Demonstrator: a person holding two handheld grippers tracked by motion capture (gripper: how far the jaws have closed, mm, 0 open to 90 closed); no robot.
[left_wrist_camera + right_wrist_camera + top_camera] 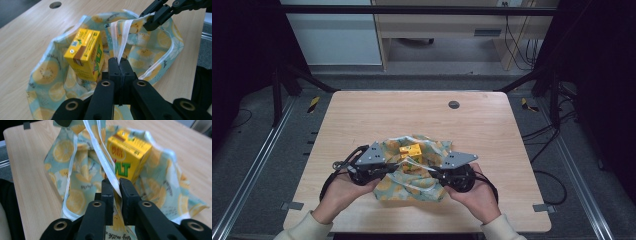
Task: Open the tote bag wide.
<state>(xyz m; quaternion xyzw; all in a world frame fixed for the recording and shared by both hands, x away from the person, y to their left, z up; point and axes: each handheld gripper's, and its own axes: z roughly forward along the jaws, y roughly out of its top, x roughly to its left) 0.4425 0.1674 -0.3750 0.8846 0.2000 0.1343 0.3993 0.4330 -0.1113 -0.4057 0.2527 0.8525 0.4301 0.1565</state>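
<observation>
A soft lemon-print fabric wrap (pixel 412 175) with white edging lies near the wooden table's (pixel 492 125) front edge, a small yellow drink carton (pixel 85 53) upright on it. The cloth looks limp and light; its hem seems the best hold. Left gripper (pixel 119 61) and right gripper (pixel 115 182) each pinch the edging.

Cream sleeves (pixel 302 227), black tools (pixel 119 65) with brass-ringed pivots, grey three-cornered plates (pixel 372 154), black trailing cables (pixel 332 177)
</observation>
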